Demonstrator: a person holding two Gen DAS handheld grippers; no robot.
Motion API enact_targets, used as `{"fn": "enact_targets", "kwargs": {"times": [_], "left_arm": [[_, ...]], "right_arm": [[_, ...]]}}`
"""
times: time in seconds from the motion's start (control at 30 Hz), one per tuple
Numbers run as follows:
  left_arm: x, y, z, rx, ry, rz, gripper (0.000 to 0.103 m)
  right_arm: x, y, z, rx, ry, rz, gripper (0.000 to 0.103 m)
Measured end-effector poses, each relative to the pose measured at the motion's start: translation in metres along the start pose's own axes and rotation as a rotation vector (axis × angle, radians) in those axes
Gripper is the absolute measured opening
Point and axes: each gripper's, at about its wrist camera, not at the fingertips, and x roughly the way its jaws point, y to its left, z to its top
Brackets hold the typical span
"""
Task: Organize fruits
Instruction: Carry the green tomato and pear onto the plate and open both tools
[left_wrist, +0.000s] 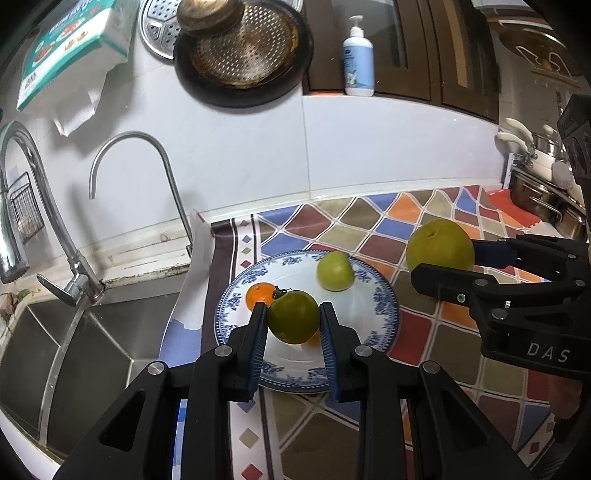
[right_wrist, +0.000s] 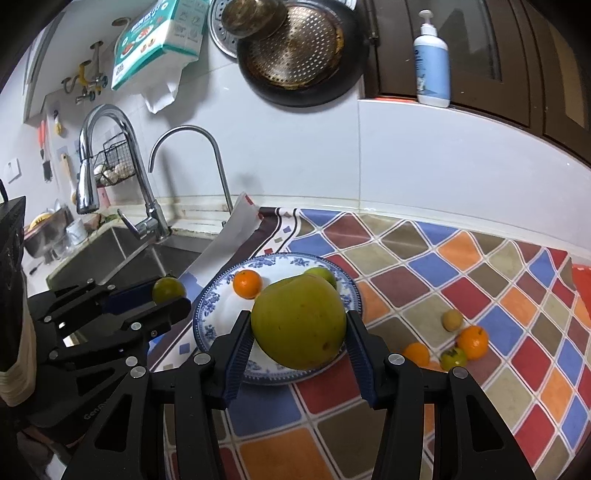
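From the left wrist camera, the left gripper (left_wrist: 293, 325) pinches a dark green tomato (left_wrist: 293, 316) between its blue pads above a blue-and-white plate (left_wrist: 384, 306) that holds a small orange (left_wrist: 258, 294) and a pale green fruit (left_wrist: 335, 271), on a patchwork-patterned cloth (left_wrist: 417, 332) beside the sink (left_wrist: 92, 332). From the right wrist camera, the right gripper (right_wrist: 298, 343) clamps a large yellow-green pear (right_wrist: 298, 320) over the same plate (right_wrist: 207, 321), while four more small fruits (right_wrist: 458, 341) lie clustered on the cloth to the right.
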Motion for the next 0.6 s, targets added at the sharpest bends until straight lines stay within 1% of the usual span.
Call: {"fn": "enact_targets", "kwargs": {"times": [0.33, 0.6], "left_arm": [[0.044, 0.018, 0.000, -0.021, 0.064, 0.002, 0.028], [0.076, 0.026, -0.004, -0.033, 0.122, 0.002, 0.028]], "right_arm": [[0.050, -0.003, 0.008, -0.006, 0.065, 0.000, 0.050], [0.088, -0.011, 0.006, 0.003, 0.128, 0.022, 0.050]]}}
